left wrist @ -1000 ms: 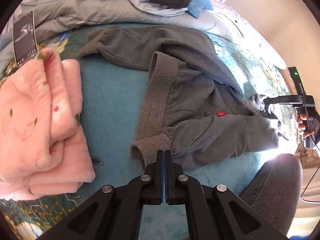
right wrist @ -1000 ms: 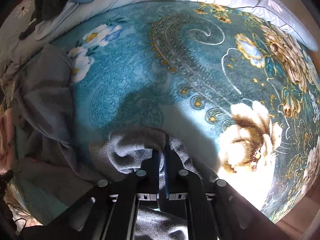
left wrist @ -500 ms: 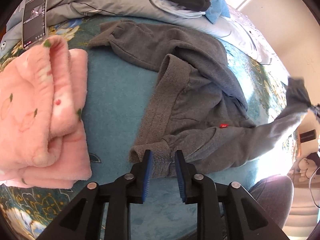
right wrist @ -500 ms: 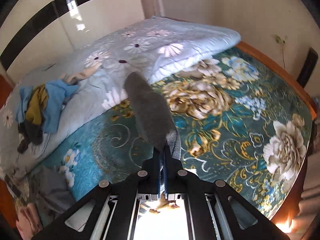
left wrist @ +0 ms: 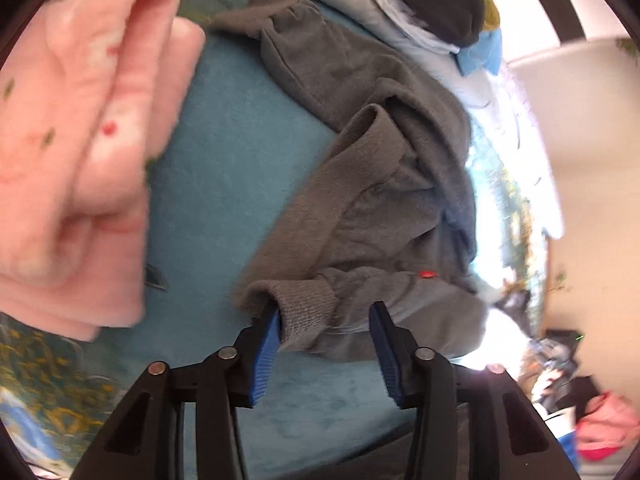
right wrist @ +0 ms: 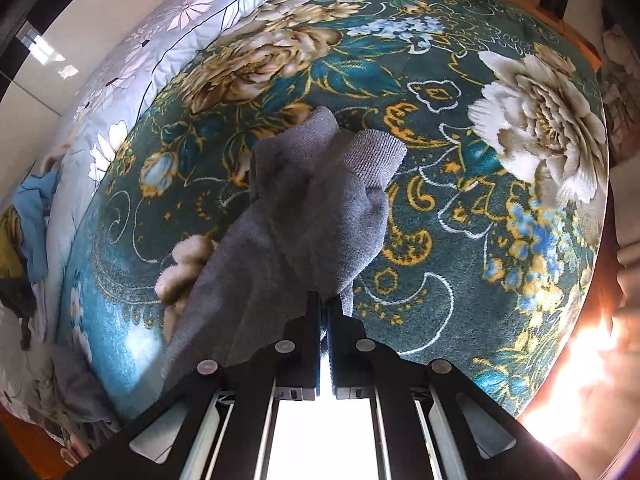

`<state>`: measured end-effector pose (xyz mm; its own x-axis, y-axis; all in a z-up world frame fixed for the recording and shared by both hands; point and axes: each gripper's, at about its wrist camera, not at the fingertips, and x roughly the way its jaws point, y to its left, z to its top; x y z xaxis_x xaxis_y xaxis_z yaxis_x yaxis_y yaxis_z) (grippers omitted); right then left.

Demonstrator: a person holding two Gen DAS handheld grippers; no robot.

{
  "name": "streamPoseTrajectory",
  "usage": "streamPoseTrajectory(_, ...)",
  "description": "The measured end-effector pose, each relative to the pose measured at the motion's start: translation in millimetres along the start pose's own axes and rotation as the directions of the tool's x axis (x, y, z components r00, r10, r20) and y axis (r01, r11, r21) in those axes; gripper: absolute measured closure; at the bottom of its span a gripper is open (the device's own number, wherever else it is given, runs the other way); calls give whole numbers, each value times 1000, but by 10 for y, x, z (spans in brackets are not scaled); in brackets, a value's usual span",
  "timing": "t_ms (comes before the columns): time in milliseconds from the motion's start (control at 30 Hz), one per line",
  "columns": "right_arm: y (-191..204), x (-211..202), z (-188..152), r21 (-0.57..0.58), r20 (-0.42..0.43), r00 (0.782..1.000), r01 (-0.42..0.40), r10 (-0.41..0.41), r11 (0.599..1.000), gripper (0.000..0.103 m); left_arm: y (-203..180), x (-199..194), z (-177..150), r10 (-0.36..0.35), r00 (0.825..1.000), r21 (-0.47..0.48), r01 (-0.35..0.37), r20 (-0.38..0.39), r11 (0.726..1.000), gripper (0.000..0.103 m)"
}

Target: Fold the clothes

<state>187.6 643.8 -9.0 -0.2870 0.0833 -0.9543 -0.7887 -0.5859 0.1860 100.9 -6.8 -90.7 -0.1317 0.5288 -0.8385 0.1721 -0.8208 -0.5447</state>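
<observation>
A: What does the left gripper (left wrist: 324, 344) look like?

B: Black angular arms with triangular cut-outs, round silver screw heads along them, and ribbed blue pads lining the inner faces of its fingers (left wrist: 265, 344).

A: And the right gripper (right wrist: 324, 320)?

B: The same black frame with silver screws. Its fingers (right wrist: 310, 320) show as flat black bars, with whitish panels set into the cut-outs lower down. No sleeve or hand shows in either view.
</observation>
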Motion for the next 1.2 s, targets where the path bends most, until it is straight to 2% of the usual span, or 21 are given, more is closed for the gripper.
streamPoseTrajectory(33,3,-20,4,-5,3,1000,-1,1,1000,100,-3,6,-3,-1,1000,-3,1,-2,1000,62)
streamPoseTrajectory(67,12,-37,12,-5,6,1000,-5,5,1000,100,-5,12,-6,-3,1000,-7,3,-4,1000,88)
streamPoseTrajectory(100,24,-70,12,-5,9,1000,-9,9,1000,100,-9,7,-12,-9,1000,-8,9,-3,1000,98)
streamPoseTrajectory(133,10,-94,4,-7,14,1000,-12,12,1000,100,-17,-18,-24,-26,1000,-4,26,4,1000,99)
streamPoseTrajectory(200,69,-149,9,-28,22,1000,-9,10,1000,100,-69,-124,-64,-61,998,36,60,28,998,99)
streamPoseTrajectory(333,161,-283,35,-66,49,999,6,-3,998,100,-232,-442,-243,-74,995,236,56,68,970,99)
streamPoseTrajectory(400,144,-307,27,-68,52,999,13,-9,998,100,-230,-536,-383,-31,997,325,8,66,946,99)
streamPoseTrajectory(500,94,-292,-7,-74,46,998,41,-38,996,100,-117,-478,-605,86,995,412,-96,43,906,98)
streamPoseTrajectory(633,-124,-106,-116,-40,-15,996,83,-84,996,100,131,-154,-769,200,979,403,-174,-23,899,98)
streamPoseTrajectory(733,-285,-30,-188,-16,-44,994,102,-103,995,100,246,-11,-806,223,973,369,-188,-57,910,98)
streamPoseTrajectory(833,-433,13,-216,5,-60,991,119,-119,993,100,189,0,-841,254,966,407,-211,-55,889,98)
streamPoseTrajectory(1000,-564,101,-262,41,-86,989,123,-119,992,100,152,9,-806,280,957,387,-228,-82,893,96)
streamPoseTrajectory(1133,-433,21,-230,-34,-65,990,126,-128,991,100,-13,-132,-765,267,960,394,-216,-80,893,93)
streamPoseTrajectory(1200,-327,-83,-191,-79,-34,988,148,-151,986,97,-82,-260,-725,238,969,383,-195,-66,903,83)
